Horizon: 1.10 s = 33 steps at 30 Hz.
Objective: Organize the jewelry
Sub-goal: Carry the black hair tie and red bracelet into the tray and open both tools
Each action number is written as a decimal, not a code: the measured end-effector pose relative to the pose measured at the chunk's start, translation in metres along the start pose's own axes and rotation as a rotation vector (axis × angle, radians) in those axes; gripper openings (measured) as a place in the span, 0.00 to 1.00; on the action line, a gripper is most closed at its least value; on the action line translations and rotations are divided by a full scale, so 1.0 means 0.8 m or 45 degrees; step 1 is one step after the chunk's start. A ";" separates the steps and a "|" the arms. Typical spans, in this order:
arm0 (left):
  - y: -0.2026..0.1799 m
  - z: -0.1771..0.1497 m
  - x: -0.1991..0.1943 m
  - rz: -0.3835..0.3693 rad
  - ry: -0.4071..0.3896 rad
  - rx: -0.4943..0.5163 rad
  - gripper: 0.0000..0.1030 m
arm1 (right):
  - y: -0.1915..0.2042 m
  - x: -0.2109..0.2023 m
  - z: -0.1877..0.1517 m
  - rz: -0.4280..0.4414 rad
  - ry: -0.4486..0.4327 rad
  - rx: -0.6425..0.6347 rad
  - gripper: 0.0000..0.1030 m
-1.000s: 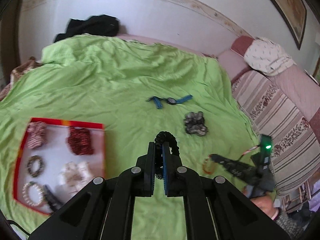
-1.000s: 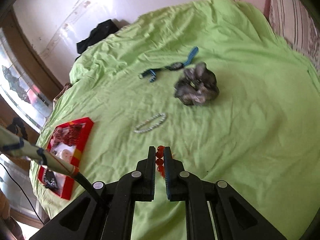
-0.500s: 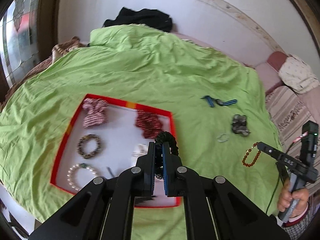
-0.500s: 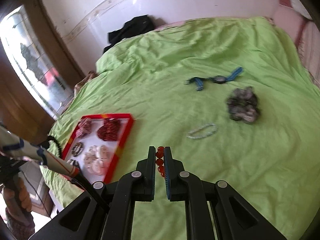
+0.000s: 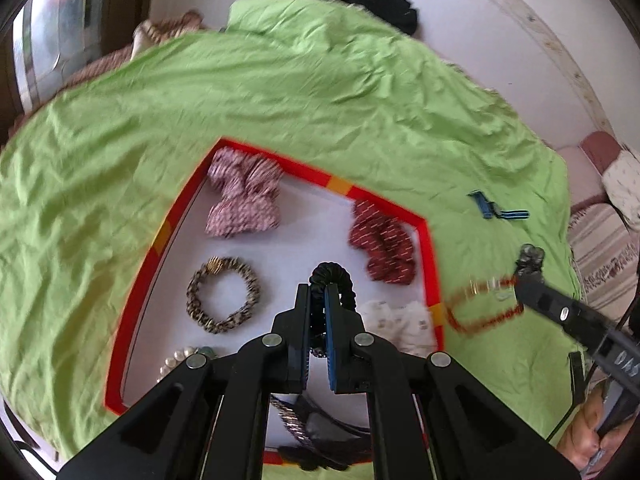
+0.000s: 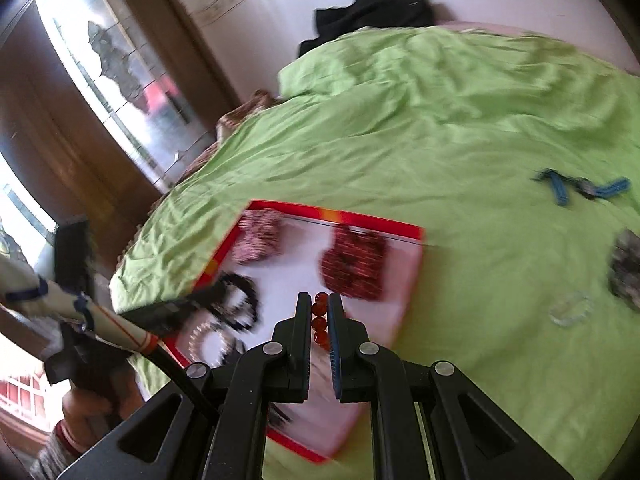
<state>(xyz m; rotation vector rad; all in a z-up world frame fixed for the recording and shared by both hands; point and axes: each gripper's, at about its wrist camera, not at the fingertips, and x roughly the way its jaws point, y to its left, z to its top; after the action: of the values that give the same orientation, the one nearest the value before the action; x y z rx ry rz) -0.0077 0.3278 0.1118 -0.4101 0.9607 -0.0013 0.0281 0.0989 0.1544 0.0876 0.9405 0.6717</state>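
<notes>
The black coiled hair tie (image 5: 334, 280) is clamped in the left gripper (image 5: 317, 322) above the red-rimmed white tray (image 5: 160, 240). The red bead bracelet (image 6: 319, 322) is pinched in the right gripper (image 6: 319, 328) at the tray's 3 o'clock edge. Risk: release above the maroon scrunchie (image 5: 382, 252) stacks items.

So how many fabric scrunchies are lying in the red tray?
2 clear ones: a pink scrunchie at the tray's far left corner, a red scrunchie at the far right. The hand-held gripper may hide more.
</notes>
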 end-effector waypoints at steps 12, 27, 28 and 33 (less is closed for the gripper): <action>0.036 -0.008 0.029 0.062 0.074 -0.050 0.07 | 0.006 0.149 0.014 0.043 0.186 0.074 0.08; 0.005 -0.017 -0.017 0.095 -0.009 0.005 0.34 | 0.007 0.104 0.010 -0.015 0.124 -0.002 0.25; 0.001 -0.019 -0.026 0.105 -0.026 0.013 0.34 | 0.006 0.095 0.009 -0.021 0.111 -0.008 0.27; -0.020 -0.036 -0.070 0.170 -0.079 0.036 0.41 | -0.009 0.043 -0.013 -0.079 0.069 -0.025 0.29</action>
<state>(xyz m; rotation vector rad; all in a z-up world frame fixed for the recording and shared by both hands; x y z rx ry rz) -0.0604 0.3134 0.1469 -0.3172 0.9241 0.1185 0.0378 0.1108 0.1208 0.0224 0.9848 0.6282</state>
